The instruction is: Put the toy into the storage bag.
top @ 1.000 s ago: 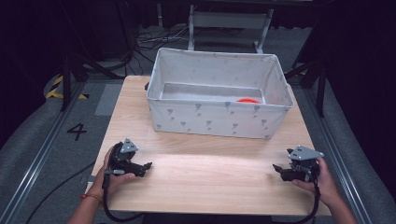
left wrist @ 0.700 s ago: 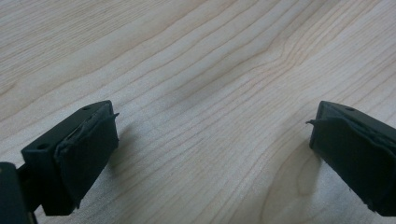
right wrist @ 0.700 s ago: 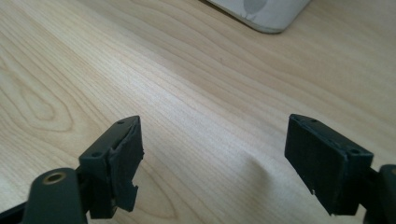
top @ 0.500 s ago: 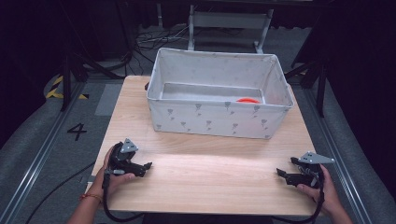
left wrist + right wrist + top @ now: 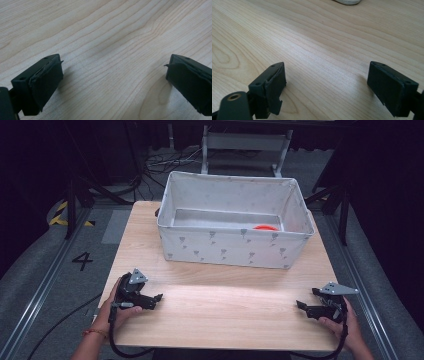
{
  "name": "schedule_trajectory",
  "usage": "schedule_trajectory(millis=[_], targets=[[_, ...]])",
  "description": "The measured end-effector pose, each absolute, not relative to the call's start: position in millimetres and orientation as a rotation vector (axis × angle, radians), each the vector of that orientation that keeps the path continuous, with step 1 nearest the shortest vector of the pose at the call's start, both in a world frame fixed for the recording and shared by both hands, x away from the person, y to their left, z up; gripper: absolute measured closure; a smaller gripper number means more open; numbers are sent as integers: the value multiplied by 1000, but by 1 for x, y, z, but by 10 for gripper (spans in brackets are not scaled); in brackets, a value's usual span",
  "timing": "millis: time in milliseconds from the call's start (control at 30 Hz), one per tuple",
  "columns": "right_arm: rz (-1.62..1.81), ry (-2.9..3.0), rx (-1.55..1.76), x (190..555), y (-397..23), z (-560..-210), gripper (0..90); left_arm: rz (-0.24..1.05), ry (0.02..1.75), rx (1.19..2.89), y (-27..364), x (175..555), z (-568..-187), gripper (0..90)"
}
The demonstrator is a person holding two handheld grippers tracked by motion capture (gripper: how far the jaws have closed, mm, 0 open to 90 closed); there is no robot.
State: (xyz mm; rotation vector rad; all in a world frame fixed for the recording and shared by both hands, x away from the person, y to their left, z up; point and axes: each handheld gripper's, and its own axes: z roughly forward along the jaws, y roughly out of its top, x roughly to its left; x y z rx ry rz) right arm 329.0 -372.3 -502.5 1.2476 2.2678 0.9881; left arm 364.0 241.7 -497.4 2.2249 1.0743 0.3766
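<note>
Resting low at the table's (image 5: pixel 225 305) near right edge, your right gripper (image 5: pixel 303 306) sits lower and farther out than a second ago; your left gripper (image 5: pixel 156 298) hasn't shifted. Both jaw pairs gape wide over bare wood. A "4" (image 5: pixel 82 261) marks the floor. The fabric bin (image 5: pixel 232 247) beyond holds something orange (image 5: pixel 265 227).

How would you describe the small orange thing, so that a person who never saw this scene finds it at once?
Look at the wooden table, then at the big grey fabric bin on its far half. Inside, on the bin's floor near the front right corner, lies an orange thing, partly hidden by the front wall. It is the one bright colour among grey and wood.
</note>
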Motion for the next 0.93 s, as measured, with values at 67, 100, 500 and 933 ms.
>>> schedule_trajectory(millis=[67, 100, 500, 933], targets=[[988, 2268, 1247, 329, -372, -503, 155, 375, 1078, 2222, 241, 364, -498, 5], [990, 2269, 1248, 329, -372, -502, 156, 369, 1081, 2222, 241, 364, -498, 4], [988, 2268, 1247, 329, -372, -503, 156, 379, 1074, 2227, 241, 366, -497, 5], [988, 2268, 1248, 329, -372, -503, 155, 380, 1078, 2226, 241, 366, -497, 4]])
